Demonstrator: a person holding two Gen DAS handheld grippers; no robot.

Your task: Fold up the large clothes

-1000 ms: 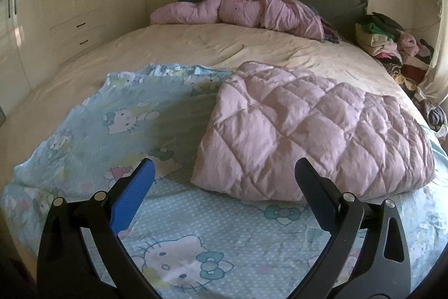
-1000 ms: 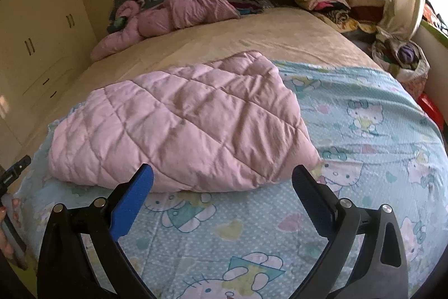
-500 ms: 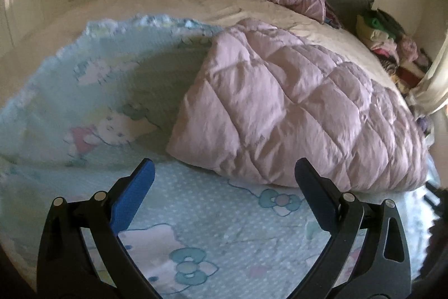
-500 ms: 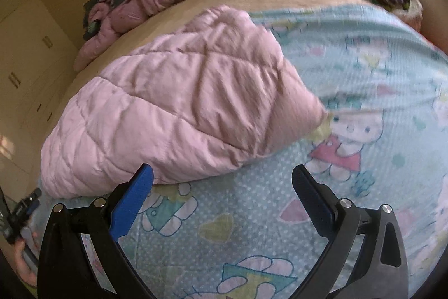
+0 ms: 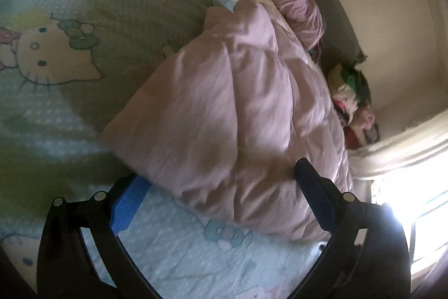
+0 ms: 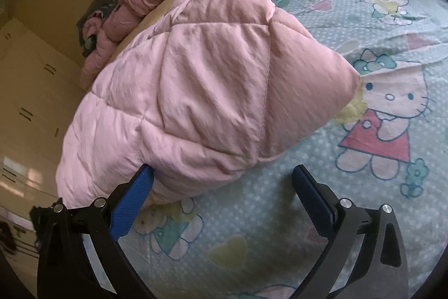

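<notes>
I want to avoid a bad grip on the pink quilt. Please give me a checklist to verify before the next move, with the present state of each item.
1. Left tool open: ok, jaws wide apart.
2. Right tool open: ok, jaws wide apart.
3. Pink quilt within reach of both tools: ok, its near edge lies at the fingertips in both views.
4. Quilt edge between the jaws: not ok, neither tool has closed on it yet.
5. Only the quilt will be caught, not the cartoon sheet under it: cannot tell.
6. Left view sharp enough to aim: not ok, it is blurred.
</notes>
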